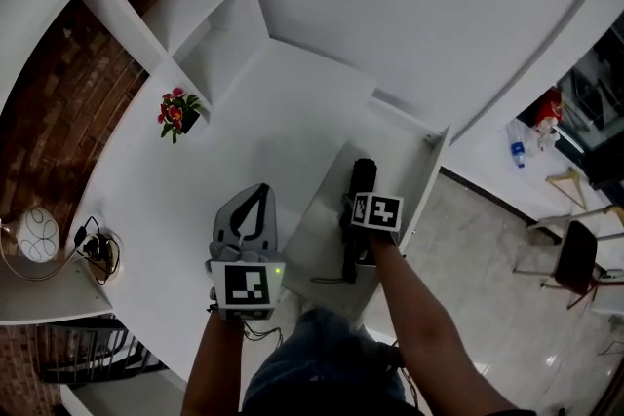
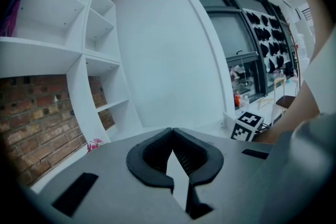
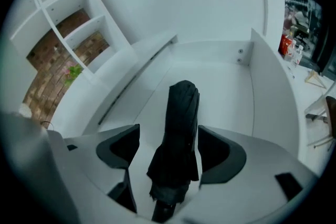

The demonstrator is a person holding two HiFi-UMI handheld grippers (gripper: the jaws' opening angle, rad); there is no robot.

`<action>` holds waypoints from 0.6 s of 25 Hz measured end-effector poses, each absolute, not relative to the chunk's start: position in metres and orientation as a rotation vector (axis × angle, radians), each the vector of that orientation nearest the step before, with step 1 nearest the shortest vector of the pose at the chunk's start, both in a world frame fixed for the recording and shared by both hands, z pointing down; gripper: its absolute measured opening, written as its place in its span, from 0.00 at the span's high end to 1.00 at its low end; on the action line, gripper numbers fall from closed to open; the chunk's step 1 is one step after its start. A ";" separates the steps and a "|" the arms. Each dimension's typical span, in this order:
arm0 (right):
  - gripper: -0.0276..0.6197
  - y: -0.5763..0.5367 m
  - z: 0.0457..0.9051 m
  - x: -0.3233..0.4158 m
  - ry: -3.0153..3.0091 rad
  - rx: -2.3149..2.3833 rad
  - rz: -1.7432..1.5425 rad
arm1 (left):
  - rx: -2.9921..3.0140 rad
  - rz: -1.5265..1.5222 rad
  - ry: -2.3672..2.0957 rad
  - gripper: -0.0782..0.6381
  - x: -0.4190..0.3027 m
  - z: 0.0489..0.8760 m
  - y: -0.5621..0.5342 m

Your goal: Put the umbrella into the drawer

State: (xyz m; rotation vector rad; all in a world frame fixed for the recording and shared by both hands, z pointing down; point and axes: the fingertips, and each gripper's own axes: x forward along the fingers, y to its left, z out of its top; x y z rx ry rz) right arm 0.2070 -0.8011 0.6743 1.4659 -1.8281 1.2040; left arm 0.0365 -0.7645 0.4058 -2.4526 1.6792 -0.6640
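A folded black umbrella (image 1: 359, 200) lies lengthwise in the open white drawer (image 1: 429, 161), its handle end towards me. My right gripper (image 1: 357, 214) is down in the drawer over it. In the right gripper view the umbrella (image 3: 178, 134) lies between the wide-spread jaws of that gripper (image 3: 169, 131); a gap shows on its left side, so the pads do not clamp it. The drawer's side wall (image 3: 268, 97) rises on the right. My left gripper (image 1: 256, 192) hovers over the white counter, left of the drawer; its tips (image 2: 172, 131) meet with nothing between them.
A small pot of red flowers (image 1: 178, 115) stands on the counter (image 1: 244, 132) near the white shelving (image 1: 185, 15). A cable with a plug (image 1: 96, 246) and a round white object (image 1: 39, 234) lie far left. On the floor, right, are a chair (image 1: 575, 258) and a bottle (image 1: 517, 154).
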 end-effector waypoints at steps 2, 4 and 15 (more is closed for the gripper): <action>0.45 -0.784 0.649 0.204 -1.883 1.437 1.167 | -2.472 -0.602 1.666 0.89 0.039 0.399 -0.761; 0.45 -0.763 0.624 0.200 -1.929 1.394 1.130 | -2.494 -0.560 1.664 0.89 0.040 0.396 -0.754; 0.96 -0.688 0.418 0.242 -2.186 1.630 0.513 | -2.517 -0.414 1.584 0.89 0.050 0.360 -0.730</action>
